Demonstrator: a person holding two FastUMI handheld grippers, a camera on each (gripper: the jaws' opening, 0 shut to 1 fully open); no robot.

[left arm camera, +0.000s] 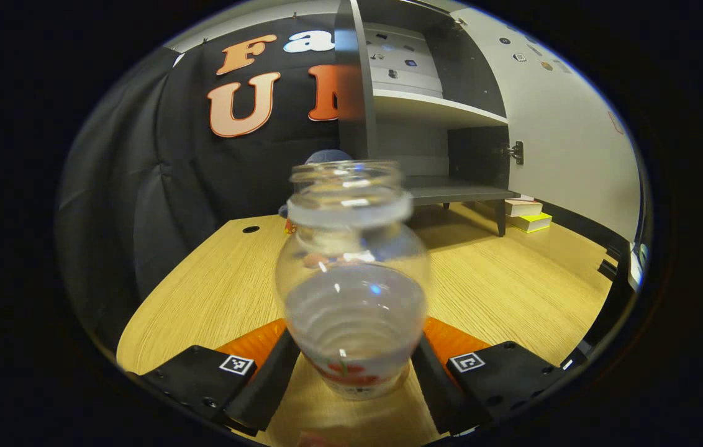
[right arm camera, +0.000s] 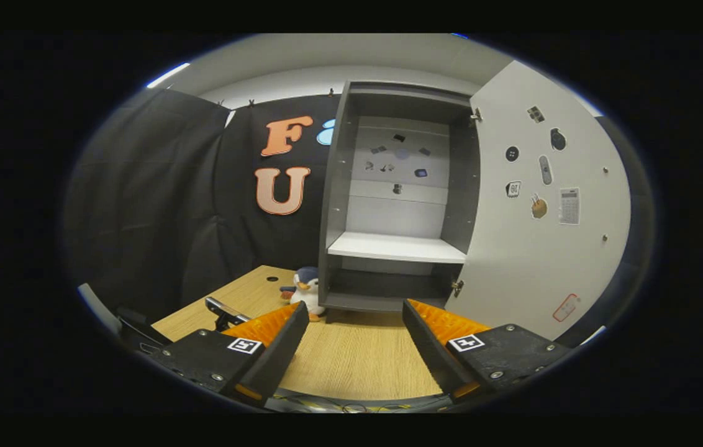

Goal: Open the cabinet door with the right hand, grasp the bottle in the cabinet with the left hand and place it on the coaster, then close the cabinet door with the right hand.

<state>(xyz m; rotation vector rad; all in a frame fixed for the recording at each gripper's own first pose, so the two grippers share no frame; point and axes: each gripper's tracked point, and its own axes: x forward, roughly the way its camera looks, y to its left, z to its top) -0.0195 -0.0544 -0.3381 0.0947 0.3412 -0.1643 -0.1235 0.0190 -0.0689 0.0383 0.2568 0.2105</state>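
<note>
Clear bottle upright between fingers of left hand-held gripper, clamped on both sides, above wooden table.

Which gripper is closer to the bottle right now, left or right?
Left. The left gripper has the bottle between its fingers above the table. The right gripper is open, facing the open cabinet.

black gripper bodies — square markers, screws
</note>
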